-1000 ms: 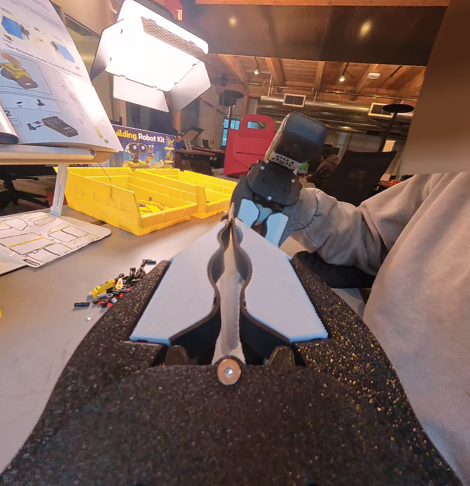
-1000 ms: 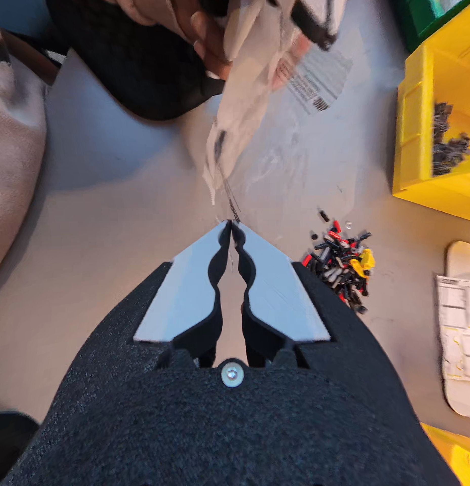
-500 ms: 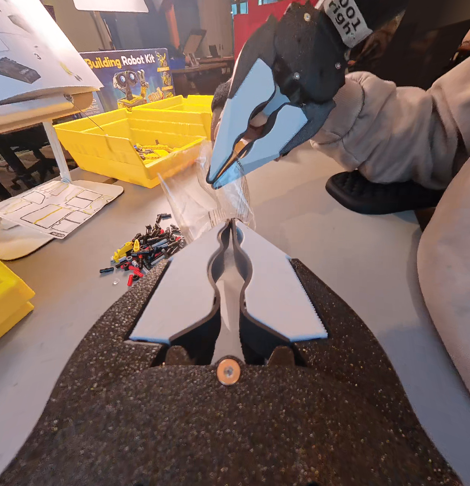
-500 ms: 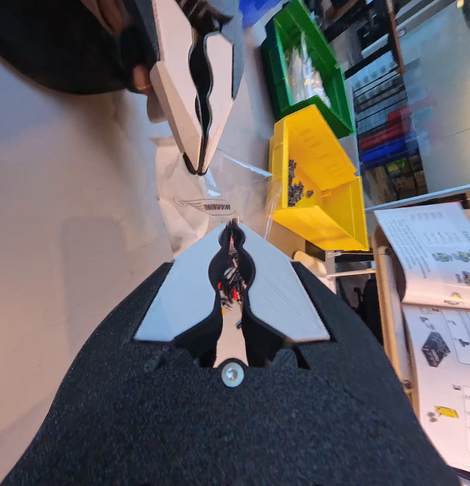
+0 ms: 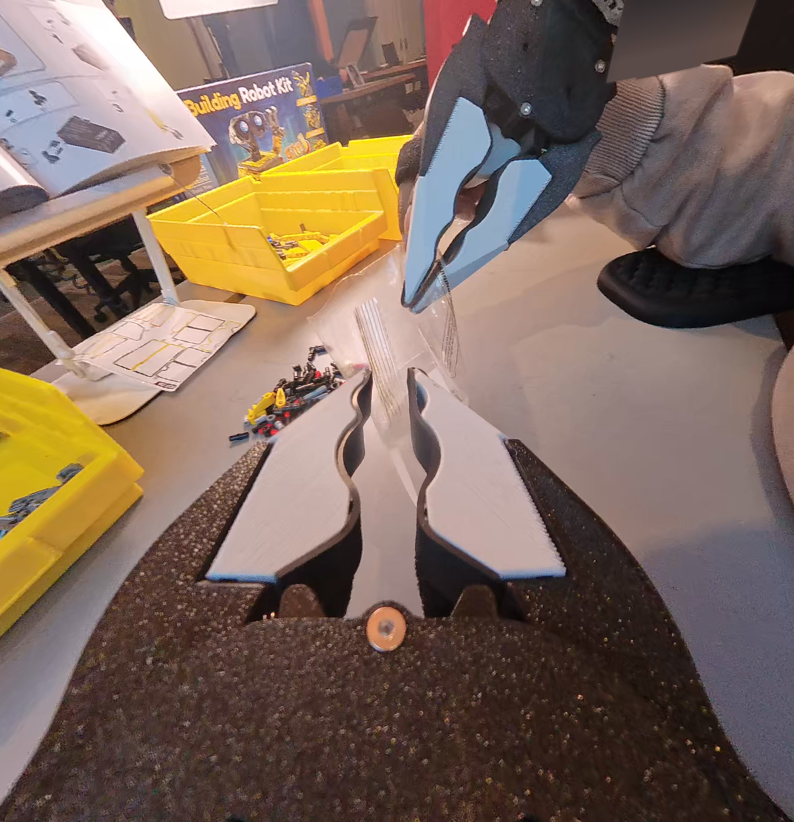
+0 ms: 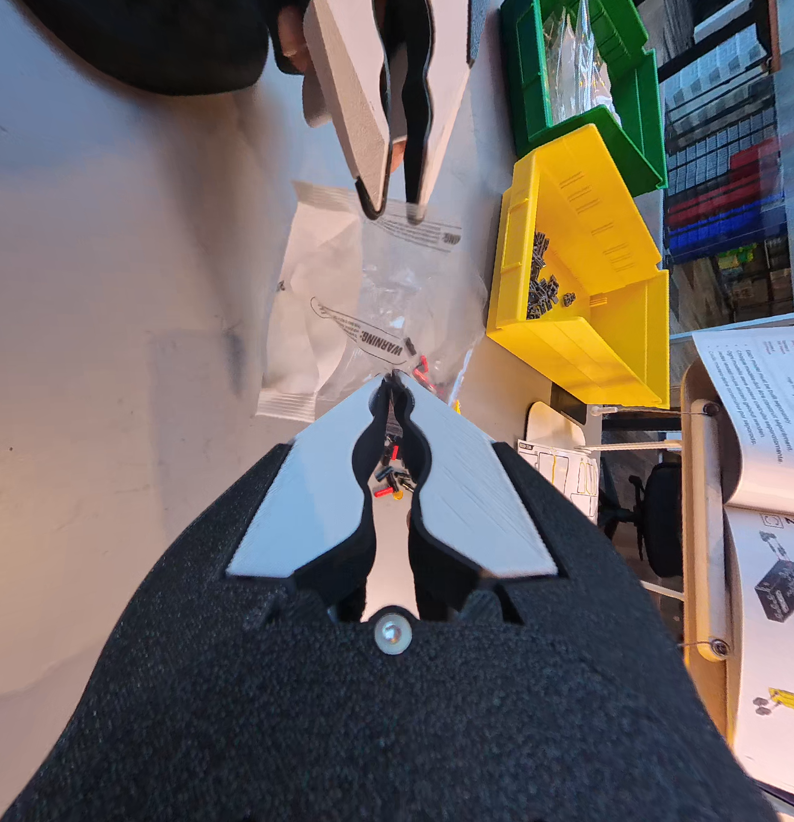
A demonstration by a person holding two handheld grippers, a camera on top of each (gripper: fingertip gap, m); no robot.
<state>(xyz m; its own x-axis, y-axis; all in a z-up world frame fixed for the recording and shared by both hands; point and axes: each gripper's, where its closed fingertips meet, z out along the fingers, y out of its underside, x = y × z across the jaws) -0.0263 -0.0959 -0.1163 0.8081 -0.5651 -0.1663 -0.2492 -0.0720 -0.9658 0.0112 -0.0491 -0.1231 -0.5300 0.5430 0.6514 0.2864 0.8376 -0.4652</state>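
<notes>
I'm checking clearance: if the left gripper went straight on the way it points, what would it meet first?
The clear plastic bag, already between the open left gripper fingertips; beyond it, probably the right gripper.

Two grippers; one clear plastic bag (image 6: pixel 364 284); one loose pile of small building pieces (image 5: pixel 292 396) on the desk (image 5: pixel 608 445); three yellow bins, at least; one green bin (image 6: pixel 582 66); one open instruction booklet (image 5: pixel 75 98); one kit box (image 5: pixel 261 115).

Yellow bins (image 5: pixel 270 231), green bin (image 6: pixel 533 89), manual w/ stand (image 5: pixel 75 111), kit box (image 5: pixel 261 120).
</notes>
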